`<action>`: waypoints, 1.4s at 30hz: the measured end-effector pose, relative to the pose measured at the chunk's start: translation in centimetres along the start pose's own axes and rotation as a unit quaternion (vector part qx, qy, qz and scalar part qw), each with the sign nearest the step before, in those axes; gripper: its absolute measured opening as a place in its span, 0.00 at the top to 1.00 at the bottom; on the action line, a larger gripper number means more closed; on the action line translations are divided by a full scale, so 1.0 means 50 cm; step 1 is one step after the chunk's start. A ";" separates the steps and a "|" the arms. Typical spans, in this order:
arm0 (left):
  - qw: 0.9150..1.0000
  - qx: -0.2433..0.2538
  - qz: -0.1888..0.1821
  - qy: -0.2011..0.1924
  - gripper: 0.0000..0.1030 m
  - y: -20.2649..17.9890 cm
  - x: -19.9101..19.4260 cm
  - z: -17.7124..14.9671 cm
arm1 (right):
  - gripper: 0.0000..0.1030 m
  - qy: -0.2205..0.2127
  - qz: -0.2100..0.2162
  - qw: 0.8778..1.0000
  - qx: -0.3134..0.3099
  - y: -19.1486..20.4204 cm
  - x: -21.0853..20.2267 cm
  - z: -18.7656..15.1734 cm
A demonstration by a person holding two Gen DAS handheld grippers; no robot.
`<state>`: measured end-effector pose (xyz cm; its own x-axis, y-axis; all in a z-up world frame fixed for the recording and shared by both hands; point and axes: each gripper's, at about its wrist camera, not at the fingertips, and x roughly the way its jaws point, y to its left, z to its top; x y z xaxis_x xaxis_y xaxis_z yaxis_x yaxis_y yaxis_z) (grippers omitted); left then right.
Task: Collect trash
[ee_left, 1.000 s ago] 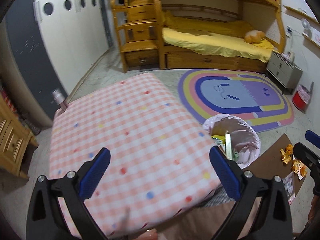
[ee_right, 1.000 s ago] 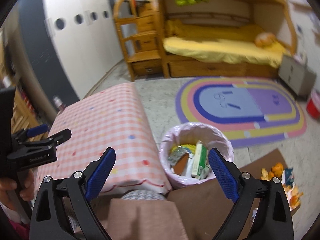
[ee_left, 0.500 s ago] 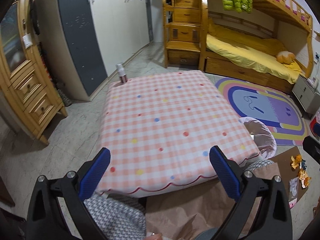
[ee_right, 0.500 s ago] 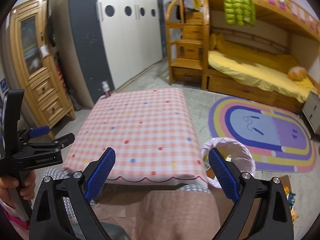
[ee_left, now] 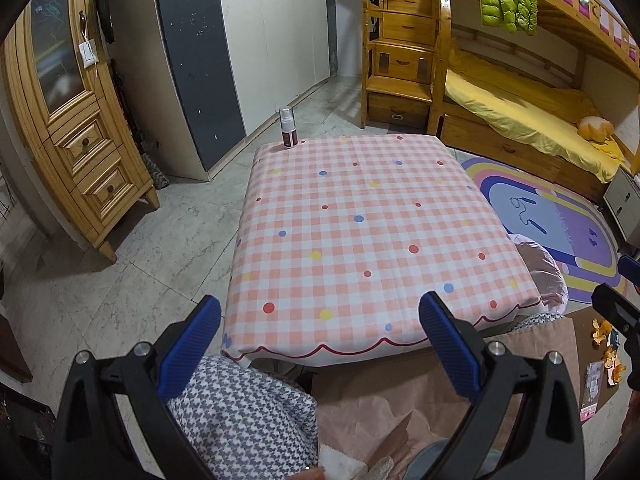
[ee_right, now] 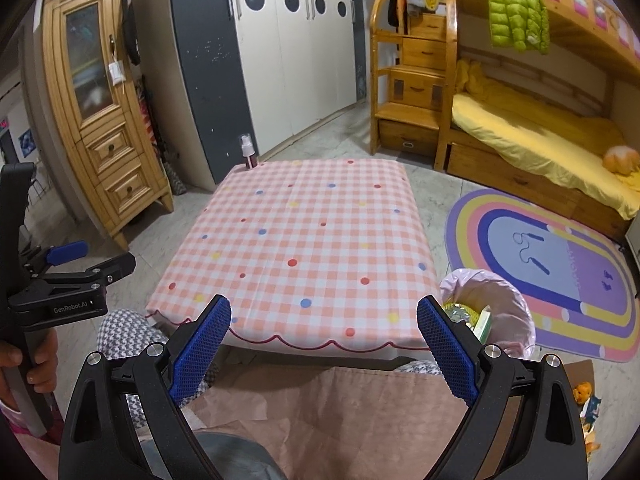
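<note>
A pink-lined trash bin stands on the floor at the table's near right corner, with a box and wrappers inside; the left wrist view shows only its rim. Orange peels and wrappers lie on brown cardboard to the right. My left gripper is open and holds nothing, above the table's near edge. My right gripper is open too, with nothing between its fingers. A small spray bottle stands at the table's far left corner.
The pink checked table fills the middle. A wooden cabinet stands left, a wardrobe behind, a bunk bed at the back right. A rainbow rug lies right. A hand holds the left gripper's handle.
Both views have tilted up and swung left, from the bin and rug to the whole table and the cabinet. Both grippers stayed open.
</note>
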<state>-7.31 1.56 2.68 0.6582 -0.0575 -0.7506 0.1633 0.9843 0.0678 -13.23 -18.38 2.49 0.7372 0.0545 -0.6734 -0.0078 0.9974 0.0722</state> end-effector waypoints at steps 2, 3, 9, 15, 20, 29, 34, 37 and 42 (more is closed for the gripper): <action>1.000 0.002 -0.001 0.000 0.06 -0.003 0.002 0.001 | 0.10 0.001 -0.001 1.000 0.001 -0.002 0.001 0.000; 1.000 0.003 -0.001 0.001 0.06 -0.004 0.004 0.001 | 0.10 0.001 -0.002 1.000 0.003 -0.003 0.002 0.001; 1.000 0.004 -0.002 0.004 0.06 -0.010 0.011 0.005 | 0.10 0.005 -0.004 1.000 0.007 -0.010 0.011 0.000; 1.000 0.006 -0.005 0.009 0.06 -0.015 0.015 0.006 | 0.10 0.009 -0.006 1.000 0.009 -0.015 0.017 0.001; 1.000 0.008 -0.005 0.009 0.06 -0.020 0.016 0.011 | 0.10 0.008 -0.006 1.000 0.011 -0.018 0.018 0.003; 1.000 0.009 -0.009 0.009 0.06 -0.028 0.015 0.015 | 0.10 0.008 -0.008 1.000 0.012 -0.023 0.019 0.003; 1.000 0.009 -0.009 0.010 0.06 -0.029 0.016 0.017 | 0.10 0.010 -0.008 1.000 0.014 -0.025 0.024 0.004; 1.000 0.008 -0.010 0.011 0.06 -0.030 0.017 0.017 | 0.10 0.010 -0.008 1.000 0.014 -0.026 0.024 0.004; 1.000 0.009 -0.010 0.010 0.06 -0.029 0.018 0.017 | 0.10 0.011 -0.008 1.000 0.015 -0.028 0.025 0.003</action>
<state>-6.32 -0.05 2.47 0.6394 -0.0732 -0.7654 0.1892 0.9798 0.0643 -12.18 -19.70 1.64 0.7221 0.0396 -0.6906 0.0243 0.9963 0.0825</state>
